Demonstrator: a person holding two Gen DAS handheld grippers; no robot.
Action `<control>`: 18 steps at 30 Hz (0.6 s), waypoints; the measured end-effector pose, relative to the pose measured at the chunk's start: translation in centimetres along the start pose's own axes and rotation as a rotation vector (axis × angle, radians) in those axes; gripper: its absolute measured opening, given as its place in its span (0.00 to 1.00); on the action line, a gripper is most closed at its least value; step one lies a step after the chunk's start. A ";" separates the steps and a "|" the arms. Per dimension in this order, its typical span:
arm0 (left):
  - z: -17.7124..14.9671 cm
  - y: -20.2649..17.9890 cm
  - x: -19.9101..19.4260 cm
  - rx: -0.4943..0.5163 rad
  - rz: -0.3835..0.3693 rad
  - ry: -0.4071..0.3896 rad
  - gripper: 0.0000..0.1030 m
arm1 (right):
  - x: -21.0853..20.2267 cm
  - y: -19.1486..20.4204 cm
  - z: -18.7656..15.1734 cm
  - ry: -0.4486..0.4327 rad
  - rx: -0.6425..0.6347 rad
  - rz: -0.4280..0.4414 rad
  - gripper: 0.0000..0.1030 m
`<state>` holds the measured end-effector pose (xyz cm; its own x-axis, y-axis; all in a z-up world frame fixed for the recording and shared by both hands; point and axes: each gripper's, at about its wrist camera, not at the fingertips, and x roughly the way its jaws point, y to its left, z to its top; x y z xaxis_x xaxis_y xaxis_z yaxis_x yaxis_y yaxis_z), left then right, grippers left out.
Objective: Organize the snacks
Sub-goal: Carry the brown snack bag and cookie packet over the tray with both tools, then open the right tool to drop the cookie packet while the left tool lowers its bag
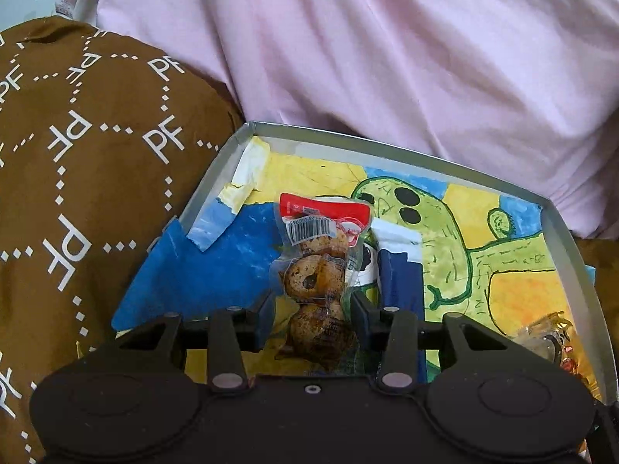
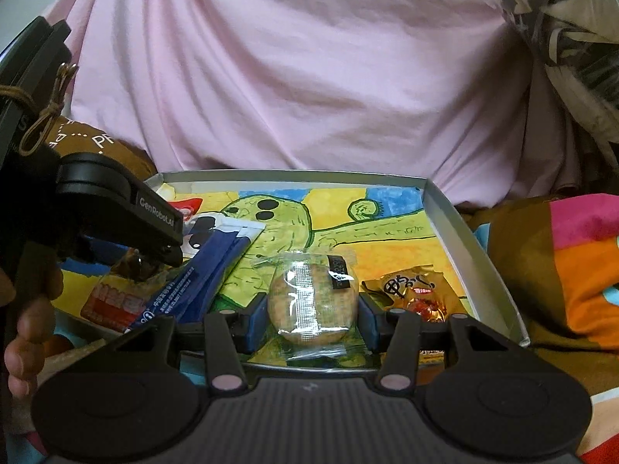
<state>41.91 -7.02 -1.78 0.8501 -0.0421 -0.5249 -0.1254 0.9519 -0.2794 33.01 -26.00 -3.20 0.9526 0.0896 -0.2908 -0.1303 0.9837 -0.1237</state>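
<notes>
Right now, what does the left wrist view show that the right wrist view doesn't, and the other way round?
Only the left wrist view: the left tongs shut on a clear pack of muffins with a red top, and a brown cushion printed with white letters beside the tray.

Only the right wrist view: the right tongs shut on a wrapped round cracker, and a hand at the left edge.

Both: the grey tray lined with a green monster drawing, the blue sachets, the gold wrapped snack, and pink cloth behind.
</notes>
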 end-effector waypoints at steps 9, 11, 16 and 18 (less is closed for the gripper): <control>-0.5 0.0 0.1 0.032 0.014 -0.017 0.49 | 0.5 0.2 0.1 0.031 -0.004 -0.007 0.57; -0.4 -0.1 -0.2 0.045 0.009 -0.034 0.55 | 0.5 0.2 0.1 0.033 -0.005 -0.009 0.62; -0.1 -0.4 -1.7 0.065 0.000 -0.080 0.69 | 0.1 0.2 0.4 0.026 -0.002 -0.014 0.77; 0.0 -0.3 -2.5 0.058 -0.006 -0.096 0.73 | -0.3 0.3 0.5 0.014 -0.001 -0.021 0.81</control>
<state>39.83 -7.17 -0.43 0.8961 -0.0215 -0.4434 -0.0925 0.9678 -0.2339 32.86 -25.69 -2.68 0.9512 0.0670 -0.3012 -0.1108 0.9852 -0.1308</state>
